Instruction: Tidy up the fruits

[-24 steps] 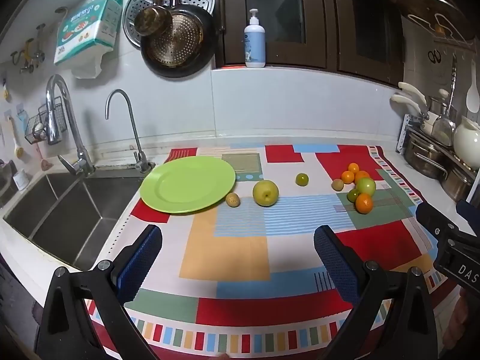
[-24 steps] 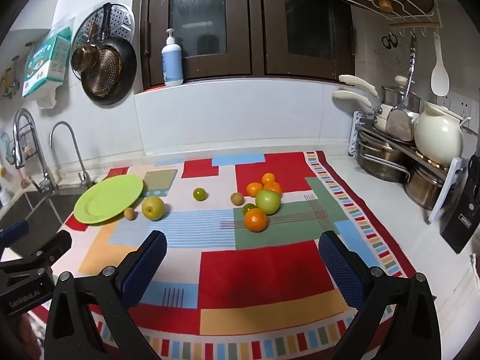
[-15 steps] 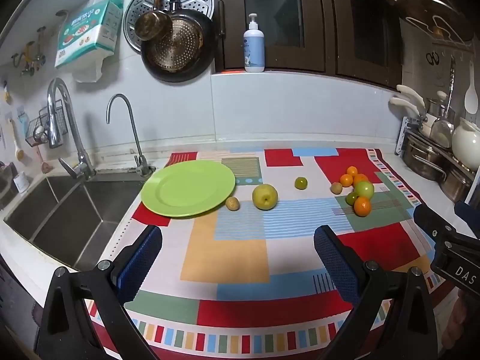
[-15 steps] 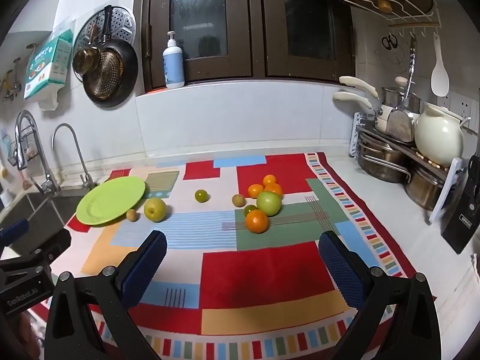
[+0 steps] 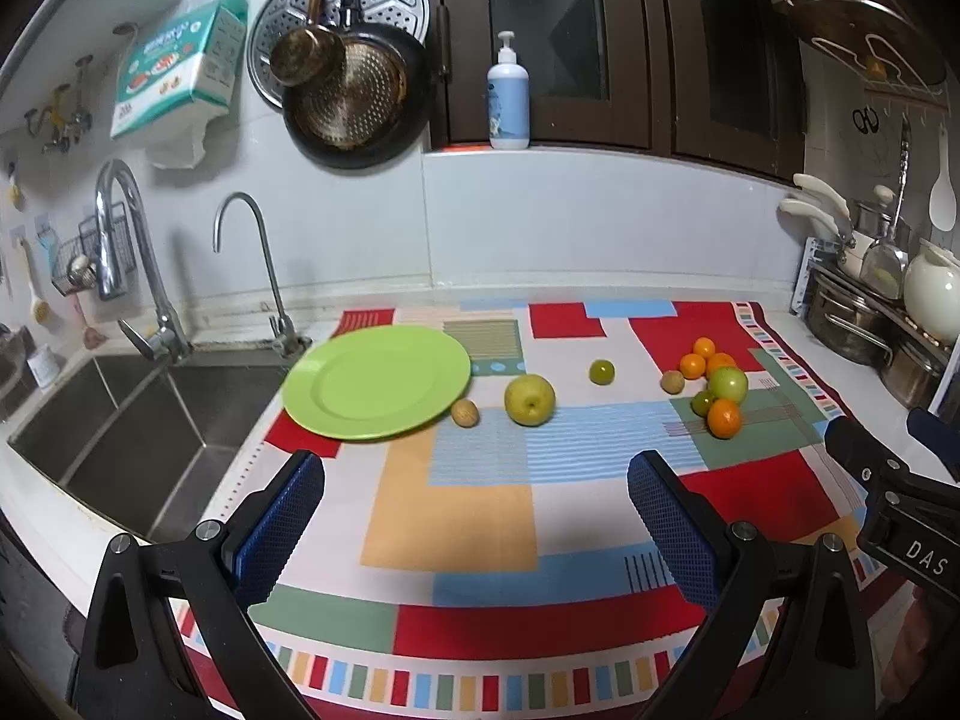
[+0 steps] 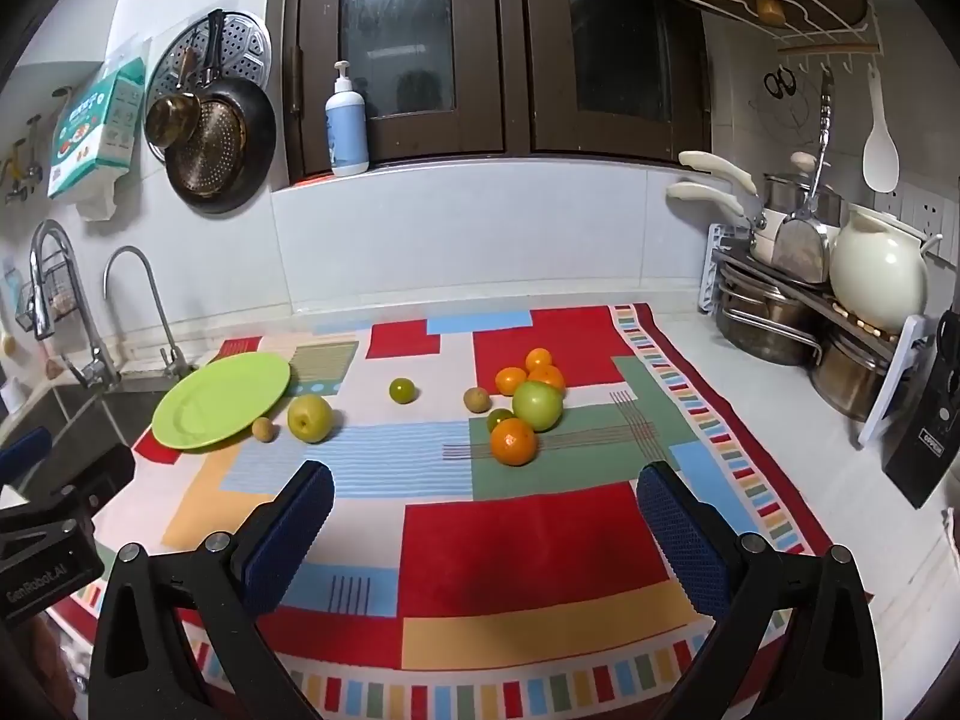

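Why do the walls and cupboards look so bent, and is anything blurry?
Both wrist views use fisheye lenses, so edges curve and corners go black. Left wrist view: the green plate has a slightly smeared rim. Right wrist view: fruit looks sharp, and the window glass catches glare.

Lime-green plate [image 5: 336, 414]; patchwork cloth [image 5: 456, 516] (red, blue, tan blocks); oranges [image 6: 513, 441].
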A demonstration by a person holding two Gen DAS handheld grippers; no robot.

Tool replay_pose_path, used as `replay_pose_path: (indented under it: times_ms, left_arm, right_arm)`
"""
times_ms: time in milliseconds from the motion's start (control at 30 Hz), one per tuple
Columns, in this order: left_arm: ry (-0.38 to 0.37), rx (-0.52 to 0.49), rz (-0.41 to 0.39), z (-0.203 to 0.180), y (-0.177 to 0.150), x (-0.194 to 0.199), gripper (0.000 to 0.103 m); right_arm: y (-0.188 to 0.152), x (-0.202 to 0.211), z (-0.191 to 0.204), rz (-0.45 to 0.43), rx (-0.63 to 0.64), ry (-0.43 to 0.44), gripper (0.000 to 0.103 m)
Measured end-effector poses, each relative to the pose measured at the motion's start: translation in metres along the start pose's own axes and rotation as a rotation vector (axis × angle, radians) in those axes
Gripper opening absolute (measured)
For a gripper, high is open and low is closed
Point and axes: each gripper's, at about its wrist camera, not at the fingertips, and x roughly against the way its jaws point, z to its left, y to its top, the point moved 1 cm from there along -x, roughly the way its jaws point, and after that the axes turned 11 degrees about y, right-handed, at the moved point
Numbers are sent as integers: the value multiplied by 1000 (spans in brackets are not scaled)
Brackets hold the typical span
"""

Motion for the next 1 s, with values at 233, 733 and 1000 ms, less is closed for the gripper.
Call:
replay_pose_path:
  times_ms: [233, 733, 1000]
  left_arm:
    - [-2, -1, -11, -2, 0, 1, 103]
    - [4, -5, -30, -2, 0, 3, 103]
    - [3, -5, -32, -3, 0, 4, 103]
  right_arm:
    - [0, -1, 0, -1, 1, -2, 102]
    - [1, 0, 0, -6, 3, -2, 102]
    - [1, 0, 0, -9, 5, -3, 102]
